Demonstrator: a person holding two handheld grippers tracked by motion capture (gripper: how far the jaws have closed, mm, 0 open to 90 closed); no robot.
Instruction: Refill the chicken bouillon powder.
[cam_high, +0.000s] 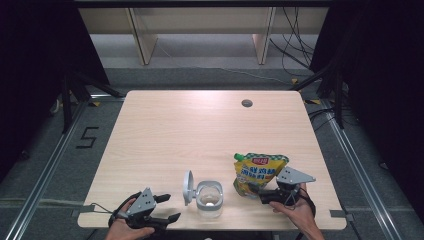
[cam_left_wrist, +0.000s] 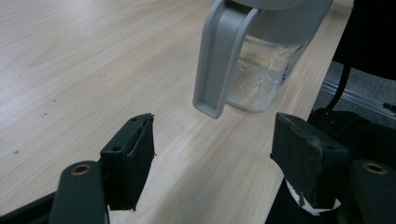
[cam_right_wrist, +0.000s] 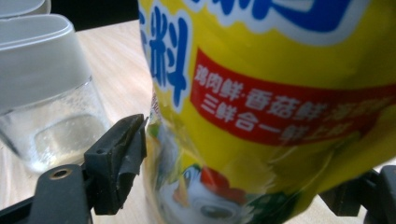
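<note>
High view puts the yellow seasoning pouch standing near the tabletop's front edge, right of centre, its base on the wood and its top leaning slightly away from the person. It stands upright, probably so it can be taken by the body and tipped later. The right gripper comes at its lower part from the person's side; in the right gripper view the pouch sits between the spread fingers, the left one just at the foil's edge and the right one low at the frame's corner. Whether the pads already press the foil I cannot tell; it looks more like bracketing than a firm pinch.

Just left of the pouch stands a clear jar with a grey collar, its flip lid swung open and standing up on the left side. The open mouth suggests the jar is ready to be filled from the pouch, and a little pale powder shows at its bottom in the left gripper view.

Farther left, the left gripper rests near the front edge, its fingers spread wide on nothing, aimed at the jar's hanging lid, likely waiting to steady the jar.
</note>
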